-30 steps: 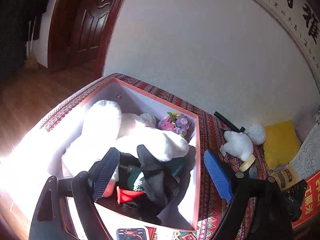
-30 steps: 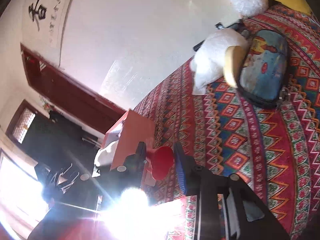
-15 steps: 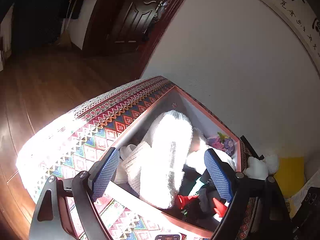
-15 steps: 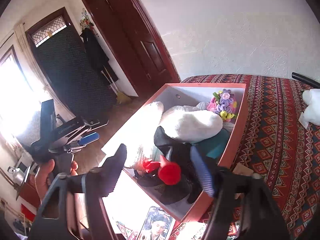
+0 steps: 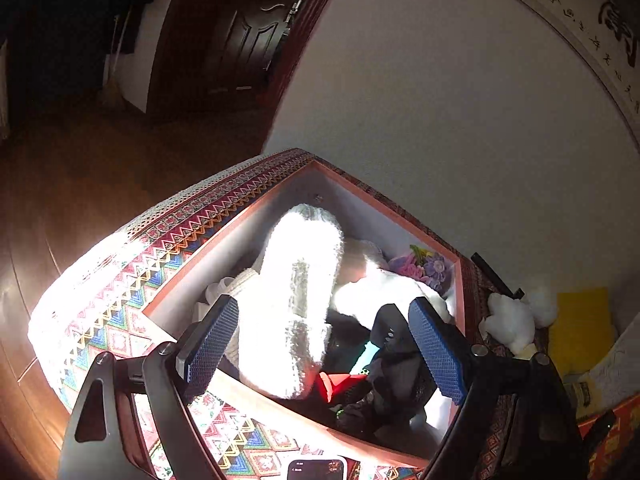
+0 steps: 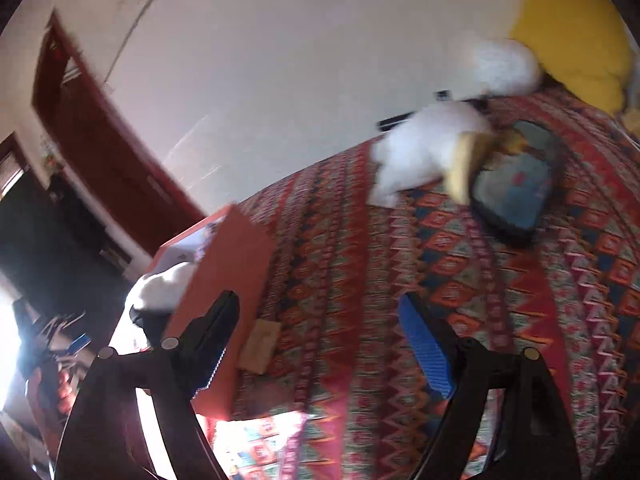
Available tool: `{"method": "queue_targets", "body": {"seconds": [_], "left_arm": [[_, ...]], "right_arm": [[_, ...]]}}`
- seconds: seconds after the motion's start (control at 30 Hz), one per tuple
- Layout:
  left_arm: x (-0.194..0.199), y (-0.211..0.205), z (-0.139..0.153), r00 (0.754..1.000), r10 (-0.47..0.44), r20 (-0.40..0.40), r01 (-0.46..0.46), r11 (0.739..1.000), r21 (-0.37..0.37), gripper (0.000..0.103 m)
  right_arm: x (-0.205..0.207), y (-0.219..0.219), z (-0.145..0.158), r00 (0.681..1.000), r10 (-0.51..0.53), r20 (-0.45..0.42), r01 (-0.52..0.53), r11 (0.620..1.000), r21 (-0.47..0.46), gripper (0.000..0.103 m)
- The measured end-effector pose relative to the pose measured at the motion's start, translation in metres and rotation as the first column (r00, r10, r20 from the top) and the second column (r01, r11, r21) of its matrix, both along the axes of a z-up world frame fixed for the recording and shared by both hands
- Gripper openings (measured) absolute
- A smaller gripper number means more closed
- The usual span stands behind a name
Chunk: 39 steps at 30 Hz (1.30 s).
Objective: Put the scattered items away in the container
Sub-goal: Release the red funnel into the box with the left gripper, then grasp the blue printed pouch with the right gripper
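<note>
1. Patterned red cloth (image 6: 360, 280) covered the surface that carried everything, with a pale wall behind it and a dark wooden door off to the far left.
2. Nearest in the left wrist view, the left hand-held gripper (image 5: 322, 350) stood wide with nothing between its blue pads, poised over the near edge of the orange container (image 5: 462, 280).
3. Inside that container lay a bright white plush (image 5: 296, 300), dark clothing, something red and a purple flower toy at the far right corner.
4. In the blurred right wrist view, the right hand-held gripper (image 6: 320, 344) was opening, with nothing between its jaws and the container's orange wall just to its left.
5. Farther off and to the right of it, a white soft toy (image 6: 424, 148) lay on the cloth, touching a dark flat pouch (image 6: 516, 188) whose long axis ran near to far.
6. Judging by this, the right hand was the nearer one to those loose items; reaching them meant going forward and rightward, away from the container.
</note>
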State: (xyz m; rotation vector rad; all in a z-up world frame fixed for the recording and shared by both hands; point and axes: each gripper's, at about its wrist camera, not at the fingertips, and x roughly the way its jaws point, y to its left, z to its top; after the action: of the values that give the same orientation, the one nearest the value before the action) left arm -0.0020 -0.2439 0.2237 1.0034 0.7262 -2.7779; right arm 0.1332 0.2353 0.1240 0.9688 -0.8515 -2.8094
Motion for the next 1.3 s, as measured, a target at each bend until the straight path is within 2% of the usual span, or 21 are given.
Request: {"method": "queue_targets", "body": {"seconds": [0.03,0.1,0.17,0.27,0.43,0.53,0.63,0.7,0.83,0.87,0.9,0.93,0.97,1.03,1.07,1.1,1.13,1.23,1.3], "left_arm": [[-0.003,0.02,0.001,1.0,-0.031,-0.003,0.031,0.999,-0.016,0.087],[-0.011,0.067,0.0,0.993,-0.116,0.002,0.116,0.992,-0.048,0.087],[-0.016,0.116,-0.003,0.977,-0.212,0.009,0.212,0.974,-0.074,0.087],[-0.019,0.185,-0.009,0.939,-0.342,0.025,0.342,0.933,-0.11,0.087],[-0.022,0.271,-0.039,0.867,-0.485,0.116,0.499,0.851,-0.163,0.087],[-0.023,0.299,-0.06,0.844,-0.508,0.17,0.534,0.824,-0.19,0.087],[-0.022,0.315,-0.077,0.828,-0.518,0.217,0.557,0.805,-0.205,0.087],[-0.021,0.322,-0.085,0.82,-0.52,0.238,0.567,0.794,-0.219,0.087],[-0.024,0.332,-0.096,0.808,-0.527,0.263,0.582,0.782,-0.223,0.087],[-0.024,0.335,-0.098,0.805,-0.529,0.268,0.586,0.778,-0.225,0.087],[-0.025,0.337,-0.099,0.802,-0.532,0.271,0.59,0.775,-0.227,0.087],[-0.025,0.339,-0.099,0.799,-0.536,0.272,0.594,0.771,-0.229,0.087],[-0.025,0.341,-0.099,0.797,-0.54,0.272,0.598,0.768,-0.229,0.087],[-0.024,0.343,-0.098,0.793,-0.547,0.269,0.604,0.763,-0.23,0.087],[-0.024,0.343,-0.096,0.792,-0.55,0.265,0.605,0.762,-0.229,0.087],[-0.023,0.342,-0.094,0.792,-0.552,0.26,0.606,0.762,-0.228,0.087],[-0.023,0.341,-0.092,0.794,-0.553,0.254,0.604,0.764,-0.226,0.087],[-0.022,0.333,-0.085,0.804,-0.548,0.232,0.592,0.778,-0.212,0.087],[-0.023,0.326,-0.08,0.811,-0.542,0.222,0.581,0.791,-0.193,0.087]], "right_arm": [[0.003,0.027,-0.013,0.996,-0.078,0.042,0.079,0.997,-0.025,0.084],[0.002,0.078,-0.037,0.98,-0.163,0.11,0.179,0.972,-0.155,0.084],[0.003,0.117,-0.055,0.966,-0.222,0.134,0.253,0.92,-0.3,0.084],[-0.001,0.145,-0.071,0.956,-0.258,0.137,0.292,0.853,-0.432,0.084],[-0.023,0.155,-0.089,0.96,-0.215,0.18,0.277,0.822,-0.497,0.084],[-0.039,0.165,-0.103,0.955,-0.216,0.203,0.292,0.802,-0.521,0.084],[-0.059,0.174,-0.121,0.958,-0.192,0.211,0.282,0.756,-0.591,0.084],[-0.076,0.175,-0.12,0.967,-0.172,0.189,0.251,0.766,-0.591,0.085],[-0.107,0.17,-0.113,0.969,-0.151,0.195,0.23,0.839,-0.493,0.092],[-0.112,0.168,-0.112,0.966,-0.16,0.202,0.238,0.854,-0.462,0.085],[-0.113,0.168,-0.112,0.96,-0.177,0.218,0.256,0.868,-0.426,0.054],[-0.114,0.17,-0.115,0.955,-0.183,0.234,0.267,0.875,-0.403,0.038],[-0.113,0.175,-0.122,0.956,-0.174,0.235,0.264,0.859,-0.438,0.018],[-0.104,0.184,-0.132,0.957,-0.174,0.231,0.276,0.787,-0.552,0.014],[-0.1,0.185,-0.127,0.957,-0.179,0.23,0.279,0.783,-0.555,0.007],[-0.096,0.183,-0.118,0.959,-0.179,0.219,0.271,0.8,-0.536,0.0],[-0.09,0.179,-0.106,0.965,-0.177,0.192,0.253,0.815,-0.521,0.0],[-0.069,0.16,-0.064,0.986,-0.148,0.077,0.166,0.831,-0.532,0.0],[-0.053,0.141,-0.037,0.993,-0.12,0.01,0.109,0.859,-0.499,0.0]]}}
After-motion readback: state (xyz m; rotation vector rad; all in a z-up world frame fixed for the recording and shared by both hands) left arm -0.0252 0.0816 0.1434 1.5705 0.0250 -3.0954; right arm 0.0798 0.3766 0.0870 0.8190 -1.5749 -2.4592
